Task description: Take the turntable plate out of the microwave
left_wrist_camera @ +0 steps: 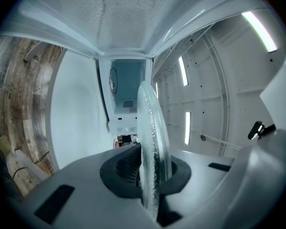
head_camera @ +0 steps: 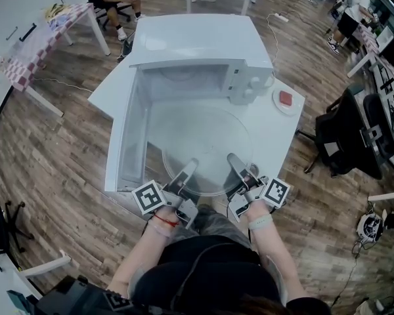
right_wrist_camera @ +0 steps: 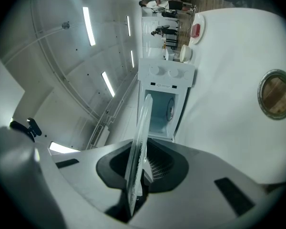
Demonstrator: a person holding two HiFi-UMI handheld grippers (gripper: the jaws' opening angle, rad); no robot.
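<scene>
We count 1 glass turntable plate [head_camera: 203, 143] with 2 claws on it. Left claw [head_camera: 186, 171] pinches the near rim on its left side, right claw [head_camera: 238, 165] pinches it on the right. In both gripper views we see the glass edge-on, clamped between the pads. The plate is held level just in front of the open cavity of the 1 white microwave [head_camera: 197, 41], beside its door [head_camera: 121, 136], which is swung left, above the white desk [head_camera: 108, 87]. 1 saucer [head_camera: 276, 104] carrying 1 red item sits on the desk to the right.

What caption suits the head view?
Clear round glass turntable plate clamped by left gripper and right gripper before the open white microwave.
</scene>
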